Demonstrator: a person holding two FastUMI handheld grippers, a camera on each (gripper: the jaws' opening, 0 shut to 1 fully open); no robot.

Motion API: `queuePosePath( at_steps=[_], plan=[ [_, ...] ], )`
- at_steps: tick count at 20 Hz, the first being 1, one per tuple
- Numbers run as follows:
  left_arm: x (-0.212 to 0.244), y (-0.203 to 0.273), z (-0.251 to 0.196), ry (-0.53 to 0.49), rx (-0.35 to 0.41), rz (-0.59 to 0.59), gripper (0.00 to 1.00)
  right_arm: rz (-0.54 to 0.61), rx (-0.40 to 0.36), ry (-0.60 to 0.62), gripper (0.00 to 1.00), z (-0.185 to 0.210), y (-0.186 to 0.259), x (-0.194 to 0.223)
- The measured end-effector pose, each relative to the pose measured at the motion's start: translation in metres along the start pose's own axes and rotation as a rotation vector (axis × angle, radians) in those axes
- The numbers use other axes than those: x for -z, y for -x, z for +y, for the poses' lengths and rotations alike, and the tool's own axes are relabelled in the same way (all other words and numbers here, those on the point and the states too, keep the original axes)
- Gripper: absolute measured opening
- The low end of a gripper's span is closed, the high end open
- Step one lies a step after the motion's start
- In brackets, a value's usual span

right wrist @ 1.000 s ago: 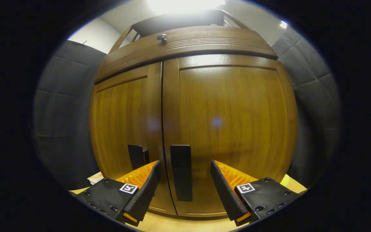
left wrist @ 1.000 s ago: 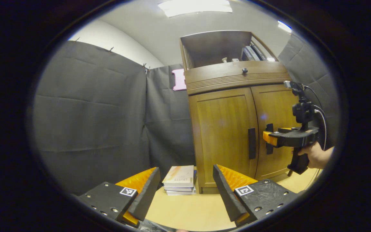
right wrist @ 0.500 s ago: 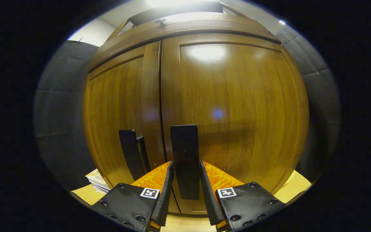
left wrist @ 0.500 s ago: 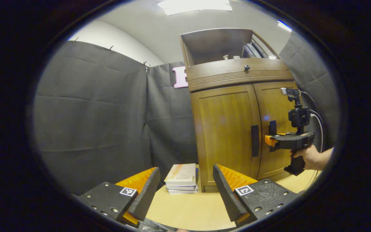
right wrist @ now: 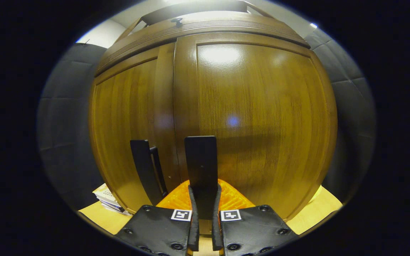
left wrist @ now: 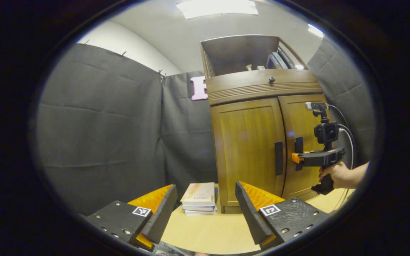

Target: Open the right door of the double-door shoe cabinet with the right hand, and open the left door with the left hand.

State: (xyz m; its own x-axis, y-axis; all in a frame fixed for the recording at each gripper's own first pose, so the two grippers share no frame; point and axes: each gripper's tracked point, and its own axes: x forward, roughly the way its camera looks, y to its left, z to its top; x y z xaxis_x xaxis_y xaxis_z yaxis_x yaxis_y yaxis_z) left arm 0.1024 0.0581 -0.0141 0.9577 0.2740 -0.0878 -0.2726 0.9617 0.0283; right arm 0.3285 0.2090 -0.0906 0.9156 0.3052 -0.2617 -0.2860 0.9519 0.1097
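A brown wooden shoe cabinet stands with both doors closed. In the right gripper view, my right gripper is shut on the dark vertical handle of the right door, both fingers pressing its lower part. The left door's handle stands just to its left. In the left gripper view, the right gripper held by a hand sits at the right door handle, and the left door handle is free. My left gripper is open, well back from the cabinet.
A stack of books lies on the light wooden floor by the cabinet's left front corner. An open shelf with books tops the cabinet, above a drawer knob. Dark cloth walls surround the booth.
My right gripper moved in and shut on the right door handle. The left gripper stayed about where it was, open. Both doors remain closed.
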Motion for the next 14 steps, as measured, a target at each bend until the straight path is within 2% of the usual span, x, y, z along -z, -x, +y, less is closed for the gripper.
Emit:
queuePosePath(
  at_steps=[2,13,14],
  plan=[
    [-0.003,0.006,0.001,0.004,0.010,-0.010,0.95,0.001,-0.016,-0.010,0.13,0.000,0.010,0.000],
    [-0.016,0.034,-0.010,0.001,0.078,-0.054,0.96,0.009,-0.053,-0.012,0.16,-0.008,0.063,0.007],
    [-0.017,0.036,-0.012,0.003,0.084,-0.058,0.96,0.008,-0.058,-0.012,0.13,-0.009,0.068,0.007]
  ],
)
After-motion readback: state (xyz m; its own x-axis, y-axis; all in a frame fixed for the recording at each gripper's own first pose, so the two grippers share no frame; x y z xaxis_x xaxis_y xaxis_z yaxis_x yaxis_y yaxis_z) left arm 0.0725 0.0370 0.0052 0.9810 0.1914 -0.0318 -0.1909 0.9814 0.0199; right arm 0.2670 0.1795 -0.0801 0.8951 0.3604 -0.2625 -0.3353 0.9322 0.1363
